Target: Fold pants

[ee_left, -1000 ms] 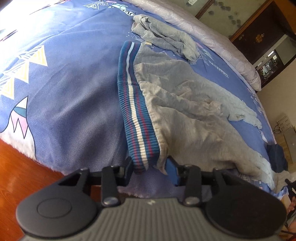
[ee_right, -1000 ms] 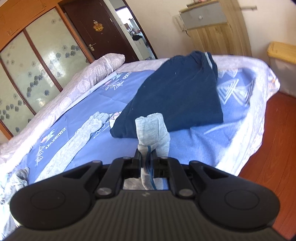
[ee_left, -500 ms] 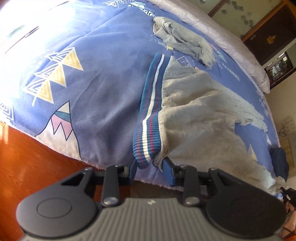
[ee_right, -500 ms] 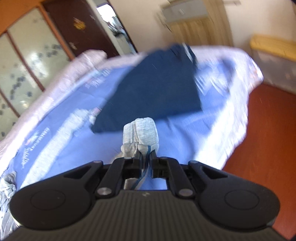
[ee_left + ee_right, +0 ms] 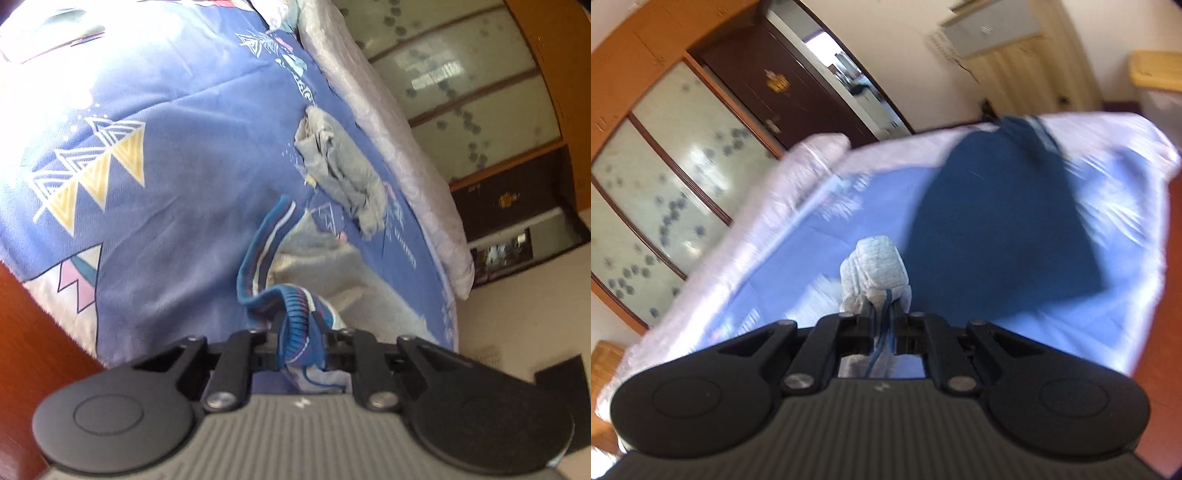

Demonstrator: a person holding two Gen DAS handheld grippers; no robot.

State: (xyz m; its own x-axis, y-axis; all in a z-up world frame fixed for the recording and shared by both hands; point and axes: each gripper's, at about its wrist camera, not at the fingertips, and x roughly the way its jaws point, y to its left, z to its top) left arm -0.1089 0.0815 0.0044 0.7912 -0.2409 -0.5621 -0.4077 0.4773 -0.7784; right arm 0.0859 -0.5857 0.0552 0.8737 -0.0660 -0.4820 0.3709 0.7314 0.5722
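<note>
Left tool [image 5: 297, 334]: clamped on the pants' [image 5: 334, 266] striped waistband [image 5: 295, 314]. Right tool [image 5: 882, 325]: clamped on a grey cuff [image 5: 875, 266]. Bed [image 5: 155, 122]: blue cover, grey garment [image 5: 340, 166], navy garment [image 5: 997, 206].

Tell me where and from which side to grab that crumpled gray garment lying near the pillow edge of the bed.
Grip the crumpled gray garment at its raised, bunched folds near the upper end, coming from above over the blue bedspread side. Elsewhere it lies flatter, and the pale quilt roll crowds its far side.
</note>
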